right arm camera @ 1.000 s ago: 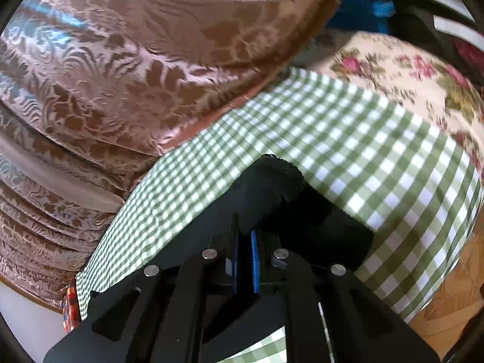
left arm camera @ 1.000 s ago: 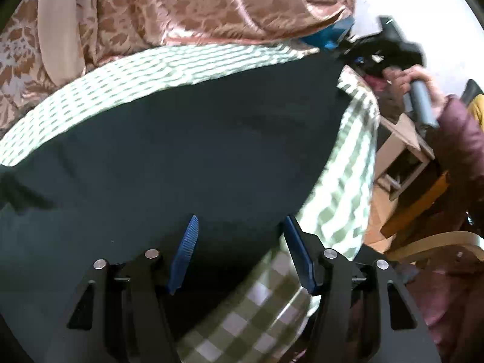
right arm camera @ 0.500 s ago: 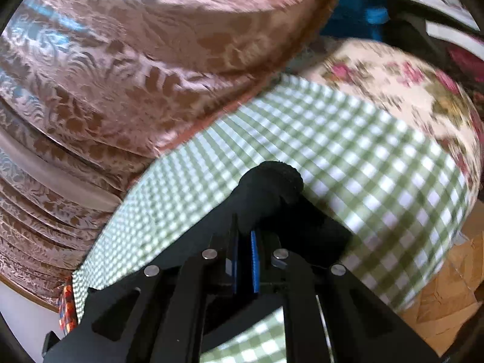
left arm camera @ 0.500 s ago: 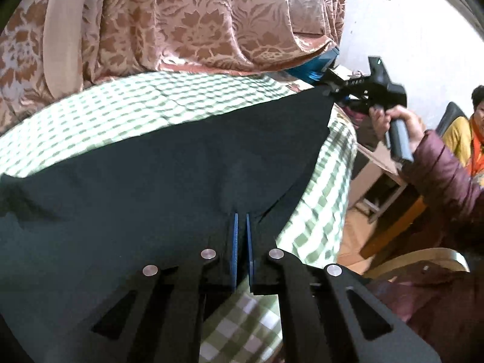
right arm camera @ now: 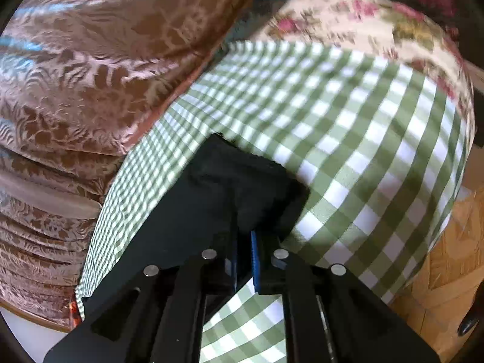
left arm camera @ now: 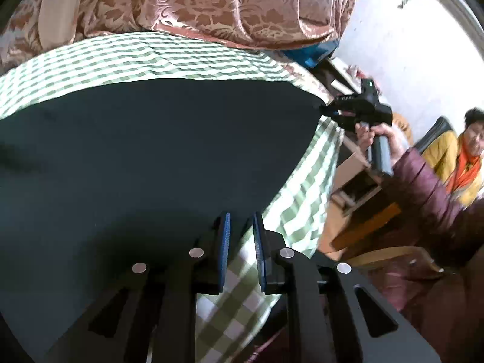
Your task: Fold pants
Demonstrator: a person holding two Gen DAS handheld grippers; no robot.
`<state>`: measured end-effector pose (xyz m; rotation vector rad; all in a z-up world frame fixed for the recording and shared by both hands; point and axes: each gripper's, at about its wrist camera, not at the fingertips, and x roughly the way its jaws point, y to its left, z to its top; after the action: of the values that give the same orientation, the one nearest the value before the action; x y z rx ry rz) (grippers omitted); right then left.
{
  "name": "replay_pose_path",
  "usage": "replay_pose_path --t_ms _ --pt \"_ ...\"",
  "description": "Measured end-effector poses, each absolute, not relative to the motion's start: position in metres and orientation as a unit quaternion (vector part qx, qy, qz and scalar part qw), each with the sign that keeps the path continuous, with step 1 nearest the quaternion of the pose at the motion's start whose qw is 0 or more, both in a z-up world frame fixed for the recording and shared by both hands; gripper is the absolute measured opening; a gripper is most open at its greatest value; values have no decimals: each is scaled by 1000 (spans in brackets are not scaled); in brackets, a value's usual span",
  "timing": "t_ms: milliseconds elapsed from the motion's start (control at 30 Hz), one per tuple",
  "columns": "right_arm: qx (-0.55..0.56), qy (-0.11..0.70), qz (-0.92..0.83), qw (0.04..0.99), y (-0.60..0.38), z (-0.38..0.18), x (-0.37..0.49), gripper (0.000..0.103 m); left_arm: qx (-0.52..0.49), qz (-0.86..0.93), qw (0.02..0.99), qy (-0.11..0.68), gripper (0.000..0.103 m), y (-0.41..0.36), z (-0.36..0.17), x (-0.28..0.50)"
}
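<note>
Dark pants (left arm camera: 151, 157) lie spread flat on a green-and-white checked cloth (left arm camera: 305, 193). My left gripper (left arm camera: 241, 220) is at their near right edge, jaws a little apart, with nothing held between them. My right gripper (right arm camera: 243, 236) is shut on the far right corner of the pants (right arm camera: 242, 178), whose cloth bunches just ahead of the fingers. The right gripper also shows in the left wrist view (left arm camera: 357, 109), held by a hand at the table's far right corner.
Brown patterned curtains (left arm camera: 211, 6) hang behind the table. A floral cloth (right arm camera: 363, 18) lies under the checked one at the right end. A seated person in a yellow jacket (left arm camera: 456, 157) and wooden furniture (left arm camera: 363, 187) are to the right.
My left gripper closed on the pants edge half a second ago and has now opened a little, off the cloth. My right gripper stays shut on the corner, which now lies flatter.
</note>
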<state>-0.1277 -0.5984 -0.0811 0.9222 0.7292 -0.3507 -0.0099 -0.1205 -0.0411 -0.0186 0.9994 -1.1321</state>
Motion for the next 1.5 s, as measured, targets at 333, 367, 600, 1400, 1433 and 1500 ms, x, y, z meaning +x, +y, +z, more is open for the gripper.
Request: replay_pose_path --t_ms 333,367,600,1400,1433,1500 --pt "416 371 -199 806 -594 -92 -124 5 -97 -490 740 451 30 -82 -37 5" --pt "422 375 -199 801 -595 -94 -124 7 -89 -475 744 461 41 -83 -41 7" --pt "320 347 -244 847 -567 -38 -135 49 -70 -479 740 467 41 -86 -47 -4" --pt "137 458 261 839 -310 -35 -28 52 -113 -317 842 421 41 12 -31 13" --pt "150 453 299 826 -296 -29 -13 52 -112 -304 846 423 41 19 -32 16" --pt "167 449 359 801 -270 -21 16 53 -103 -278 856 424 41 32 -34 21"
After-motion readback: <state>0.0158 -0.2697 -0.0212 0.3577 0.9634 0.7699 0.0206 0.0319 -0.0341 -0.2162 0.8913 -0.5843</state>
